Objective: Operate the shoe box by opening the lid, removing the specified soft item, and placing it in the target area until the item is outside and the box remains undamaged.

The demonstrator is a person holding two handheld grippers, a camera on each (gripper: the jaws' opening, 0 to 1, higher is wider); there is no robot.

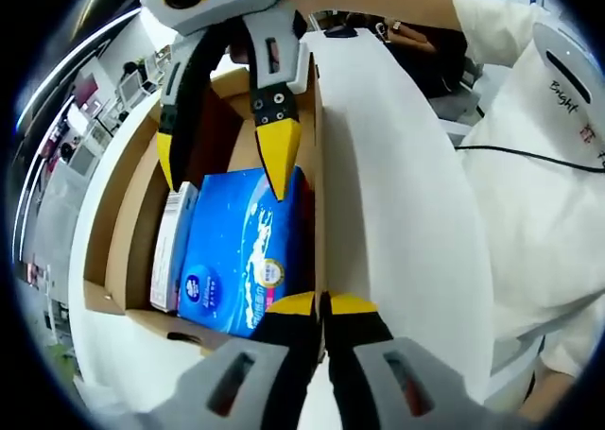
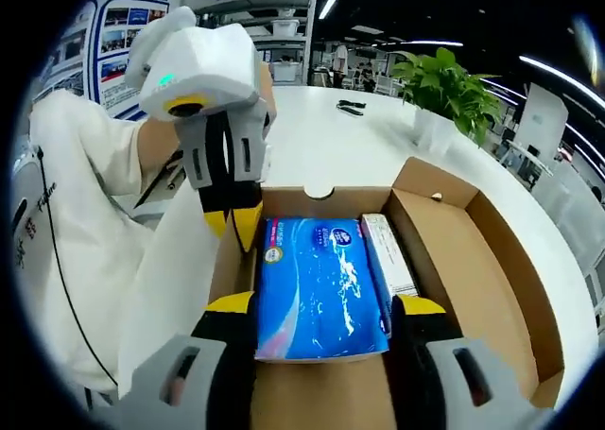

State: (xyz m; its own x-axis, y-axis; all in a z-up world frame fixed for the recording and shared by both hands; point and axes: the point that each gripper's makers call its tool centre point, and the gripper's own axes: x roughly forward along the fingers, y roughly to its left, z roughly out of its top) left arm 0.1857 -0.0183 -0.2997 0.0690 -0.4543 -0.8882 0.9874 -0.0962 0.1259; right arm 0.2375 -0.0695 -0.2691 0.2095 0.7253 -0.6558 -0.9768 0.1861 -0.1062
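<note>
The brown cardboard shoe box (image 2: 473, 260) is sitting open on the round white bench (image 2: 378, 146), its white-faced lid (image 1: 397, 213) standing up along one long side. Inside, the blue plastic-wrapped soft pack (image 2: 321, 283) is lying flat on the box floor, with a slim white carton (image 2: 388, 255) lying just beside it.

In the right gripper view, the right hand-held gripper (image 2: 326, 305) is reaching down into the box with its yellow-tipped jaws spread wide, one on either side of the blue pack's near end; whether the pads are touching the wrapper, I cannot tell.

Across from it, the left hand-held gripper (image 2: 233, 224) is coming in at the lid edge, its jaws pressed nearly together there. In the left gripper view those same jaws (image 1: 321, 305) are meeting at the thin upright edge of the lid, apparently pinching it.

A green potted plant (image 2: 444, 85) is standing further back on the bench, and a person's white sleeve (image 2: 85, 165) is showing behind the left gripper.
</note>
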